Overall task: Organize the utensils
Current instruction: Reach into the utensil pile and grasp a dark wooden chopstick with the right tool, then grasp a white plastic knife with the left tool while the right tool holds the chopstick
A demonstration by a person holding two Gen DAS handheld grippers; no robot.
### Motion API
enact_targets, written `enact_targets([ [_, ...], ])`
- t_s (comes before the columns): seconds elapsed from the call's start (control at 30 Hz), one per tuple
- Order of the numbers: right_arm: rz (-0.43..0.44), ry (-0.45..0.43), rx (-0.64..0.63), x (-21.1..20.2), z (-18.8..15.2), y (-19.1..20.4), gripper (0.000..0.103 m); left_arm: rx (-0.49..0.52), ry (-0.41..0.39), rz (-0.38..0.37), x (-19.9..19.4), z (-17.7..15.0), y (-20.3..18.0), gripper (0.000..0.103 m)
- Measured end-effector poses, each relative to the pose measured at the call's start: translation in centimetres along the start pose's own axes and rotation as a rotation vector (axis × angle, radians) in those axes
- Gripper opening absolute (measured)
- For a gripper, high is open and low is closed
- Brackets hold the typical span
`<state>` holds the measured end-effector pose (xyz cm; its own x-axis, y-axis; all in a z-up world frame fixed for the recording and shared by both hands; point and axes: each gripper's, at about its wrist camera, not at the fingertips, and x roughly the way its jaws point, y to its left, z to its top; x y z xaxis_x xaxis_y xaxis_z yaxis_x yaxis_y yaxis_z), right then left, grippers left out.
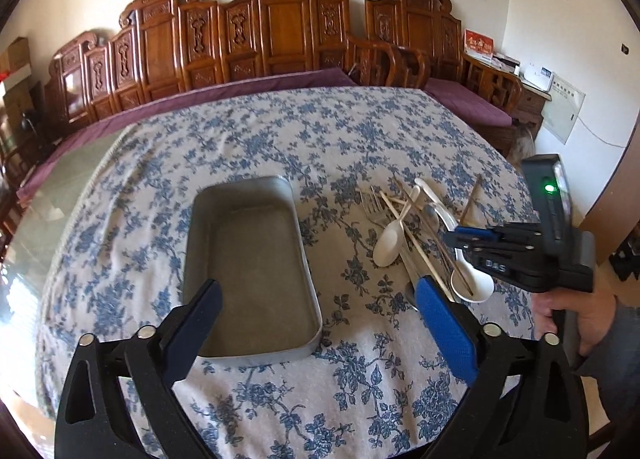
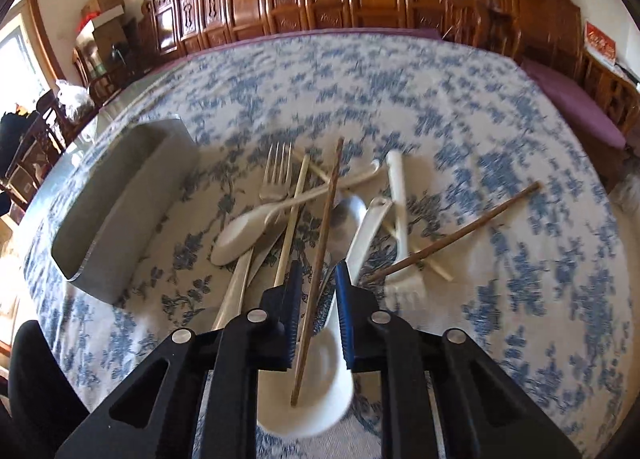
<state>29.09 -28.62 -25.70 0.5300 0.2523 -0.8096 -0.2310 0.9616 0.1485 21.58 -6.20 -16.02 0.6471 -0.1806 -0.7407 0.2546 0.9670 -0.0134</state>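
Item: my left gripper [image 1: 316, 311], blue pads spread wide, nothing between them, hanging over the near end of the shallow grey metal tray [image 1: 224, 259], which sits bare on the blue-flowered white tablecloth [image 1: 280, 131].

Item: my right gripper [image 2: 316, 299], jaws narrowed around a dark brown wooden chopstick [image 2: 320, 255]; contact with the pads I cannot tell.

Item: utensil heap just right of the tray: silver fork [image 2: 276, 173], white plastic spoon [image 2: 240, 235], white ceramic soup spoon [image 2: 320, 383], pale chopstick [image 2: 294, 219], second brown chopstick [image 2: 460, 231].
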Motion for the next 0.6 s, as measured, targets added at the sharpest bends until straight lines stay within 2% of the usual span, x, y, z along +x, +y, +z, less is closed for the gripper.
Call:
enact_targets([
  [0.03, 0.003, -0.009, -0.011, 0.4, 0.0, 0.2, 0.019, 0.000, 0.010, -0.003, 0.4, -0.2, 0.0, 0.089],
  [0.13, 0.000, 0.033, -0.013, 1.5, 0.0, 0.5, 0.019, 0.003, 0.034, -0.008, 1.3, -0.5, 0.0, 0.084],
  [0.27, -0.028, 0.071, -0.043, 2.4, -0.4, 1.0, 0.006, 0.010, 0.049, -0.001, 2.0, -0.4, -0.1, 0.083],
  [0.43, 0.022, 0.023, -0.031, 0.6, -0.3, 0.7, 0.006, 0.033, 0.051, -0.005, 2.6, 0.6, -0.7, 0.082],
  [0.6, 0.060, -0.060, 0.022, -2.8, 0.1, -0.4, 0.006, 0.054, 0.061, -0.032, 4.0, 1.8, -2.1, 0.069],
])
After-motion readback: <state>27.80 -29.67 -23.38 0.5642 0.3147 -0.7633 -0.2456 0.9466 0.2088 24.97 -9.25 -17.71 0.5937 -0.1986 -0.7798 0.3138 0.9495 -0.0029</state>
